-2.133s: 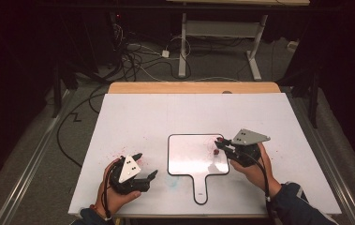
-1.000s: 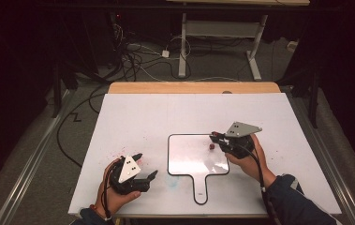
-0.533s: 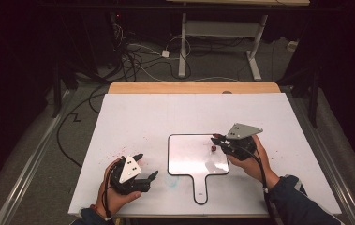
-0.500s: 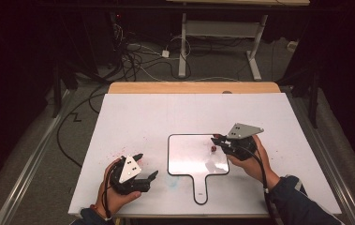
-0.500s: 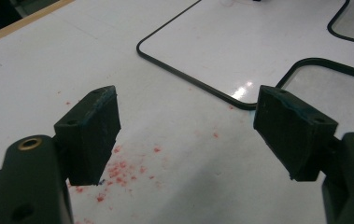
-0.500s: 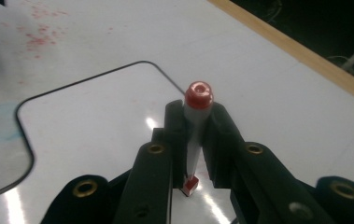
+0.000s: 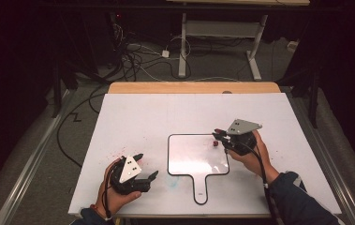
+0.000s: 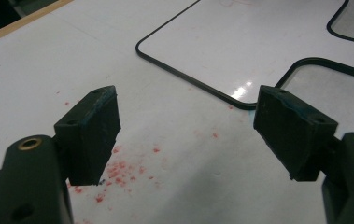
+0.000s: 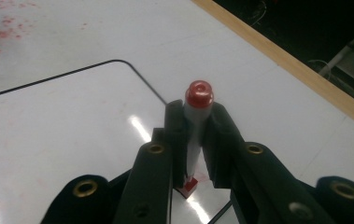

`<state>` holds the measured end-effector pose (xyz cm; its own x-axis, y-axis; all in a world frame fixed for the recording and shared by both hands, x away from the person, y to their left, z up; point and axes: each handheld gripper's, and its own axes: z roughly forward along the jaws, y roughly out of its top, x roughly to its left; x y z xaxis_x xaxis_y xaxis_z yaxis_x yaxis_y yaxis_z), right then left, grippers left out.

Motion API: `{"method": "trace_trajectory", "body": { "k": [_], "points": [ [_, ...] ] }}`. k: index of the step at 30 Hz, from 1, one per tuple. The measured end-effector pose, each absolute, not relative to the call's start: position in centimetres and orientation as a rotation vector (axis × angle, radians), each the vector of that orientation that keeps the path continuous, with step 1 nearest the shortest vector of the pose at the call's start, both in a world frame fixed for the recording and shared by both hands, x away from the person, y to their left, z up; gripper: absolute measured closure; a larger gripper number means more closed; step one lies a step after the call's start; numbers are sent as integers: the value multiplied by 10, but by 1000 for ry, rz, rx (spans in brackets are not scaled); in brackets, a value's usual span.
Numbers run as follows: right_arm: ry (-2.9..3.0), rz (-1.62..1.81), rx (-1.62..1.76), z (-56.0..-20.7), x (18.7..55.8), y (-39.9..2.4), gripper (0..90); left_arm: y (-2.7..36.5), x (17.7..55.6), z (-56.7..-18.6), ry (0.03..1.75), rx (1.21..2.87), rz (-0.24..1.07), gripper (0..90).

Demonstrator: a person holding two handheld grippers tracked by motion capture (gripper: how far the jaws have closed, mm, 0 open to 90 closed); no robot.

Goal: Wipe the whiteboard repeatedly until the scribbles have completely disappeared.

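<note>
A small white dry-erase board with a black rim and a handle lies on the white table. My right gripper hovers over the board's upper right corner, shut on a red-capped grey marker. The marker stands nearly upright between the jaws of that gripper, its lower red end close to the board; I cannot tell whether it touches. My left gripper rests near the front left, left of the board's handle. It is open, with nothing between its jaws.
Red ink specks dot the table under the left gripper. A wooden strip runs along the table's far edge. Beyond it, cables and a desk frame stand on the dark floor.
Since the earliest frame my right gripper, with the marker, has shifted slightly left to the board's upper right corner. The left gripper has stayed put.
</note>
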<state>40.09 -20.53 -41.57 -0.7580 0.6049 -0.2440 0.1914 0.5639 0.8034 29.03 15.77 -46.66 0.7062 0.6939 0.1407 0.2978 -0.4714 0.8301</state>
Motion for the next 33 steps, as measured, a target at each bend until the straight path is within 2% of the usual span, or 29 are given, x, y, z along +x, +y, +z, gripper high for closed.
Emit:
{"method": "trace_trajectory", "body": {
  "k": [8, 16, 21, 33],
  "points": [
    [2228, 1101, 763, -417, 430, -213, 810, 159, 290, -467, 755, 2070, 592, 218],
    [2347, 1169, 714, -414, 420, -202, 809, 159, 290, -466, 753, 2065, 590, 218],
    [2262, 1052, 764, -413, 431, -204, 810, 158, 290, -466, 751, 2066, 592, 218],
    [2301, 1092, 794, -411, 438, -193, 810, 160, 290, -466, 750, 2066, 589, 218]
  ]
}}
